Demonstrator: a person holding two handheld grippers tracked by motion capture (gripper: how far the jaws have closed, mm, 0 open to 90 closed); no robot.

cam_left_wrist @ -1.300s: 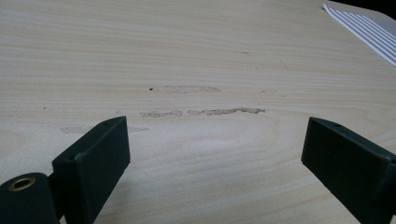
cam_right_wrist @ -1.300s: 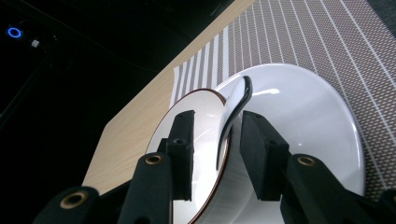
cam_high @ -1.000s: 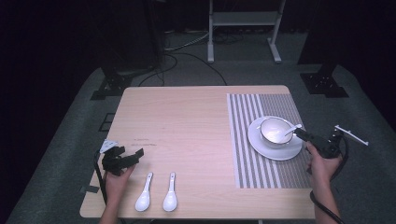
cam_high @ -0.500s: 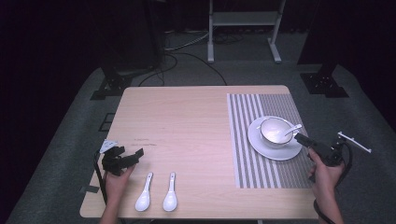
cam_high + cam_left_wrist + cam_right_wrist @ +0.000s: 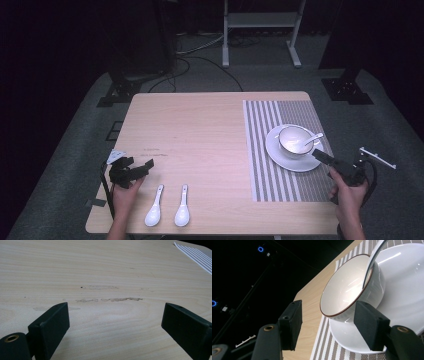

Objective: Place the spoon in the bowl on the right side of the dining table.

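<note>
- My right tool [image 5: 324,158] sits by the near right edge of the plate [image 5: 280,154]. Its jaws have just been opening, and now they stand wide with nothing between them.
- In the right gripper view, my right tool [image 5: 328,323] looks at the bowl [image 5: 347,287] from low down. The bowl is just past the jaws, and I can't tell if a jaw touches it.
- The bowl [image 5: 295,141] is white with a thin dark rim. It stands upright on the white plate.
- A white spoon [image 5: 311,139] rests in the bowl, and its handle sticks out over the rim on the right.
- The plate lies on a striped mat [image 5: 260,150] on the right side of the counter [image 5: 200,130].
- My left tool [image 5: 142,167] is far off, near the front left corner of the counter. Its jaws are wide open and hold nothing.
- In the left gripper view, my left tool [image 5: 113,322] hangs low over the bare wood.
- Two more white spoons, the left spoon [image 5: 154,210] and the right spoon [image 5: 182,208], lie side by side by the front edge, just beside my left hand [image 5: 125,192]. They do not touch each other.
</note>
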